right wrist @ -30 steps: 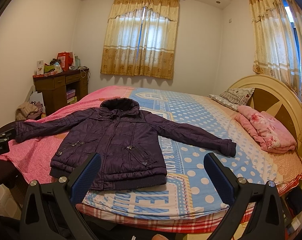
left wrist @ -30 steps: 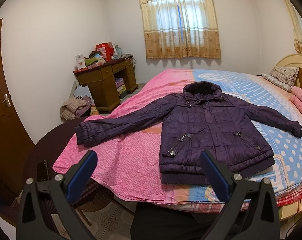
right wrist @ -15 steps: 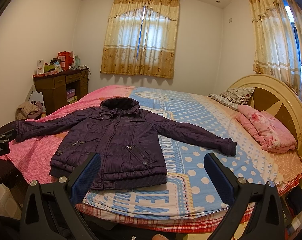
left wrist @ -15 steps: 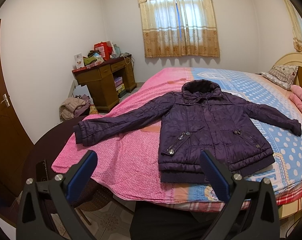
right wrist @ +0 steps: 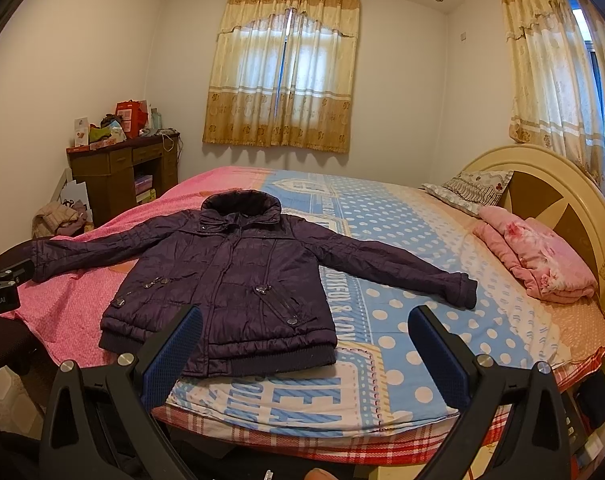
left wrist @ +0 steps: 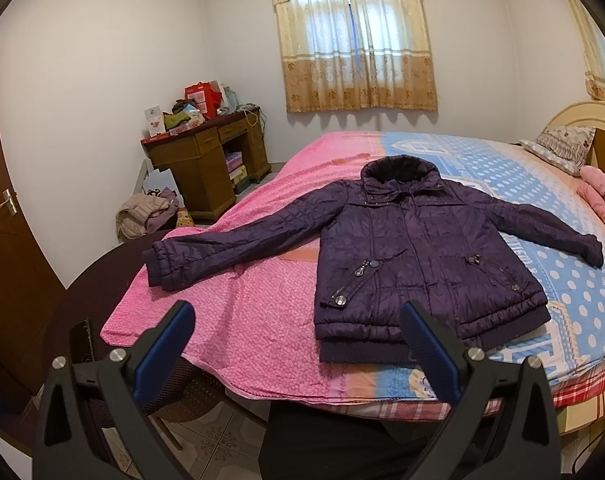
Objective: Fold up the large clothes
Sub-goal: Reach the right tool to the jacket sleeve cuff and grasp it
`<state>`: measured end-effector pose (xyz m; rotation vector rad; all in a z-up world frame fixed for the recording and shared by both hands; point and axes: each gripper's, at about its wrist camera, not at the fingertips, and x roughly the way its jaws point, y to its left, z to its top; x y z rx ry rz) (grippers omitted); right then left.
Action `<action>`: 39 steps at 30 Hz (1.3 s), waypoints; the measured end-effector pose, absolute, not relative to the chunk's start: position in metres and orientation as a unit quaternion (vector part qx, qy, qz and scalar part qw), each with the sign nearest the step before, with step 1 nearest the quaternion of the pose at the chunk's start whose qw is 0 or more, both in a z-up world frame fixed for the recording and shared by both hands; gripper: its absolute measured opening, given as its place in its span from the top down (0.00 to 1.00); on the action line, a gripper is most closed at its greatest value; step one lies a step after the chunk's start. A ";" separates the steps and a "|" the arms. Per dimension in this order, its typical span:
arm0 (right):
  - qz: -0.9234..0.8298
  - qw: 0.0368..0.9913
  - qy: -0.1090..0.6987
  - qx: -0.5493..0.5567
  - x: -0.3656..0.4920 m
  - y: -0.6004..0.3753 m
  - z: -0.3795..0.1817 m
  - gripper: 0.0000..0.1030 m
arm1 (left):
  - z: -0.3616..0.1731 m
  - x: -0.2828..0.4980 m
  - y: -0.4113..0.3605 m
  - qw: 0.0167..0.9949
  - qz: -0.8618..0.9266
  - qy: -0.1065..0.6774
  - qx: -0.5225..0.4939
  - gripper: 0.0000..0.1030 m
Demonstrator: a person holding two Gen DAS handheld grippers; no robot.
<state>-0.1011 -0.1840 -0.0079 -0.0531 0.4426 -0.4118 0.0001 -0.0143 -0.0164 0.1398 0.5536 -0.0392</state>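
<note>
A dark purple quilted jacket (left wrist: 414,248) lies flat, front up, on the bed (left wrist: 262,320), both sleeves spread out, collar toward the window. It also shows in the right wrist view (right wrist: 238,276). My left gripper (left wrist: 296,320) is open and empty, held off the bed's near edge, short of the jacket's hem and left of it. My right gripper (right wrist: 304,322) is open and empty, also off the near edge, just right of the hem. The left sleeve cuff (left wrist: 162,264) lies near the bed's left edge; the right cuff (right wrist: 460,290) lies on the blue dotted sheet.
A pink folded blanket (right wrist: 538,252) and a pillow (right wrist: 468,190) lie by the headboard (right wrist: 558,196). A wooden desk (left wrist: 206,160) with clutter stands by the far wall, a clothes pile (left wrist: 146,214) beside it. A dark chair (left wrist: 86,292) stands at the bed's left corner.
The left wrist view has shifted slightly, so the jacket sits a little lower and closer in frame. The right gripper has barely moved. Both stay open.
</note>
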 end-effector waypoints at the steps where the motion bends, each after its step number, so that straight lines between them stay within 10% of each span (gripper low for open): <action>1: -0.203 0.954 0.218 -0.027 -0.101 -0.184 -0.009 0.01 | -0.017 0.000 -0.014 0.959 -0.019 0.273 0.069 0.00; 39: -0.320 0.850 0.258 0.330 0.018 -0.588 -0.156 0.01 | -0.118 0.262 -0.120 0.930 -0.025 0.332 0.153 0.00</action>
